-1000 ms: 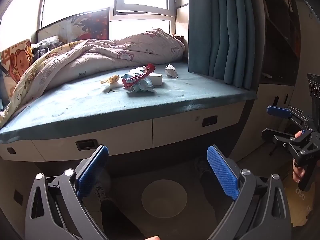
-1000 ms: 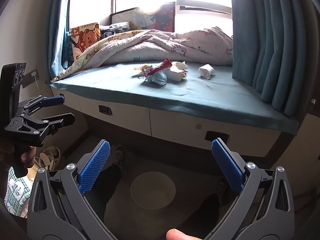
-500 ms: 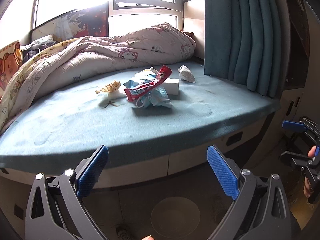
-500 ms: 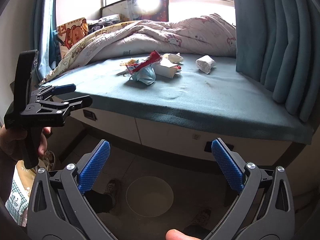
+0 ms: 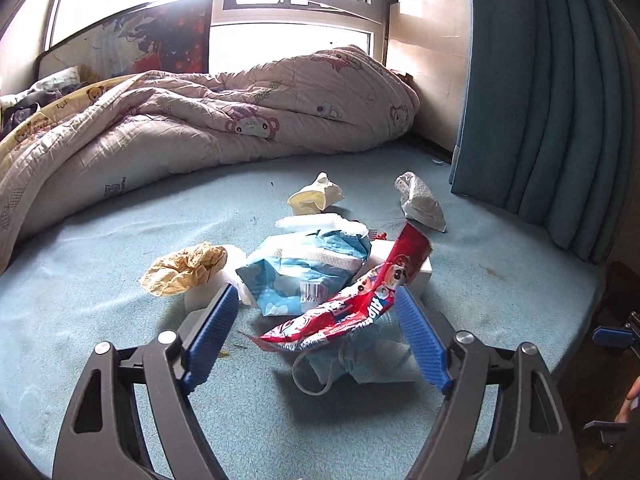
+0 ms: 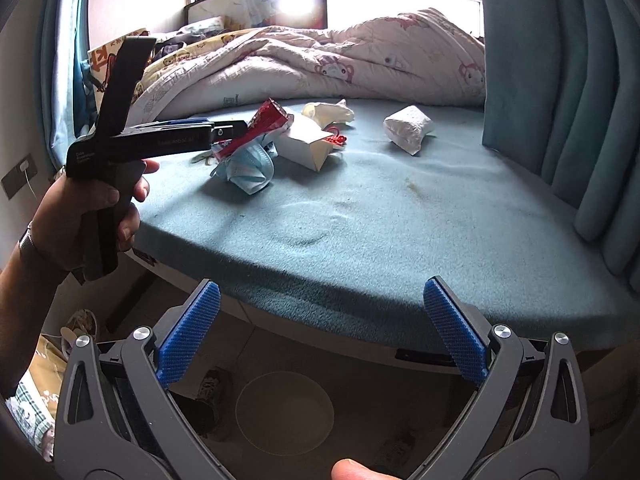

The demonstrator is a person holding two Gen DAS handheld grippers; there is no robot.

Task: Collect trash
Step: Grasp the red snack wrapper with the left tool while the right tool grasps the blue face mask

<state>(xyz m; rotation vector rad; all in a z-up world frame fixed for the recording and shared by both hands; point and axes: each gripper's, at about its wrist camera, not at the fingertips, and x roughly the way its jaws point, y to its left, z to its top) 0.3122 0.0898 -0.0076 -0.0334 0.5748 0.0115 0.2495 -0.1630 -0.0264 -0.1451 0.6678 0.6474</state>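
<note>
A pile of trash lies on the teal bed mat. It holds a red snack wrapper, a blue-white packet, a blue face mask, a white box and a crumpled yellow paper. Beyond lie a cream tissue and a white paper wad. My left gripper straddles the red wrapper, jaws closing, pads not pressing. In the right wrist view a hand holds the left gripper at the red wrapper. My right gripper is open and holds nothing at the bed's front edge.
A rumpled quilt fills the back of the bed under the window. Teal curtains hang at the right. Below the bed edge are drawer fronts and a round disc on the floor, with a shoe beside it.
Both grippers have come forward to the bed. The left one went from the floor side to over the trash pile, and its jaws have narrowed around the red wrapper.
</note>
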